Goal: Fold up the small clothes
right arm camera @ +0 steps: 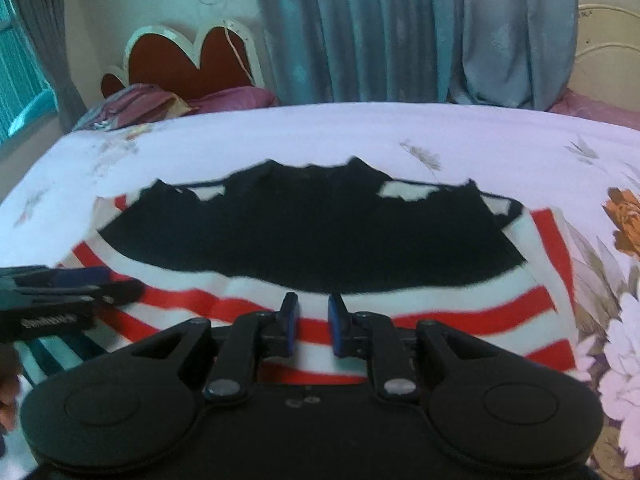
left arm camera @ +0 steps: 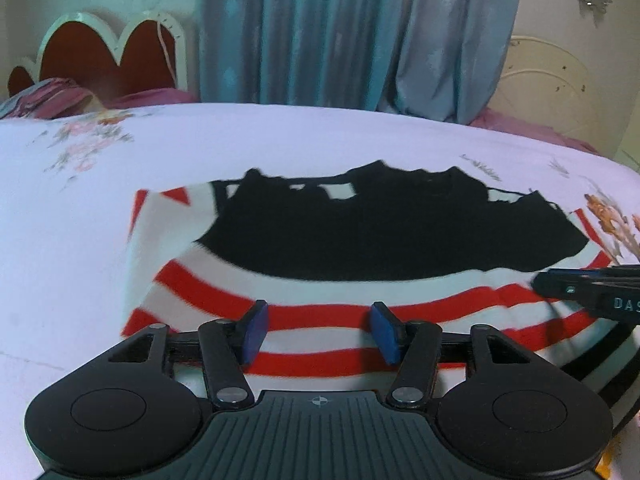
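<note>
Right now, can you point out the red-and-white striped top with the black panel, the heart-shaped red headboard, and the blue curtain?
Red-and-white striped top [left arm camera: 320, 316]: left wrist view, on a red stripe near the hem.
Heart-shaped red headboard [right arm camera: 188, 66]: right wrist view, on its red centre.
Blue curtain [left arm camera: 340, 28]: left wrist view, on the middle folds.

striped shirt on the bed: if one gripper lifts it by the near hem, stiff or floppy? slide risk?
Likely floppy: the red-and-white striped shirt lies flat and follows the bedsheet, so a single-point lift should drape. Probably light, being thin cloth. It may drag across the smooth sheet, carrying the black garment lying on it.
</note>
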`<state>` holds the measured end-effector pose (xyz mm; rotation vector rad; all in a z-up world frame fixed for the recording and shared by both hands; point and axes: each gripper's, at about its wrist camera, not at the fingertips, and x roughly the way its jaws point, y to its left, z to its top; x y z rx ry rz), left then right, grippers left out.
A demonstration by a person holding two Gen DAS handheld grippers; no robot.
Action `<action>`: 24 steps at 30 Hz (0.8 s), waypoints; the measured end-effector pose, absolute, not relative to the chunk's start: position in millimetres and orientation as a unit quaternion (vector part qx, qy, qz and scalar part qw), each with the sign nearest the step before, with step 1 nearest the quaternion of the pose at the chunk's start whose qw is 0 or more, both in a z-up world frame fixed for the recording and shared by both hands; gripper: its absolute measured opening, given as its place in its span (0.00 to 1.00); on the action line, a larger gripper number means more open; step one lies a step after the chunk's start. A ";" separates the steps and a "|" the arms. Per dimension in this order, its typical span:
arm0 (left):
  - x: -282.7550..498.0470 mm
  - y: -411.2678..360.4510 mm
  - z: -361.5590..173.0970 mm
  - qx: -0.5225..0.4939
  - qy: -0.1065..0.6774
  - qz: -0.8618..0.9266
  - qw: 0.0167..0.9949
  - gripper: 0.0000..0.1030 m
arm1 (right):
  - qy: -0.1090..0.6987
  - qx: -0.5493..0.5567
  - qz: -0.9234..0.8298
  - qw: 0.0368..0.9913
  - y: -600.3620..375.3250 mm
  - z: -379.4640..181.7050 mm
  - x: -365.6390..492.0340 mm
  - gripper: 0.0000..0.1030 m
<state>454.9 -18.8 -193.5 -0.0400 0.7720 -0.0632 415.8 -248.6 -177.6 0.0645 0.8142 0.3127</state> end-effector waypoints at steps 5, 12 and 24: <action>450.6 -8.1 -193.3 -0.021 0.382 -0.009 0.924 0.56 | 0.390 0.026 0.117 0.913 -271.3 -178.5 405.2 0.13; 442.4 1.7 -189.0 -0.017 0.392 0.017 0.920 0.56 | 0.393 0.028 0.072 0.916 -298.5 -181.8 391.6 0.13; 408.7 -12.8 -176.1 -0.013 0.388 -0.001 0.922 0.70 | 0.383 0.020 0.125 0.915 -230.3 -159.0 354.7 0.22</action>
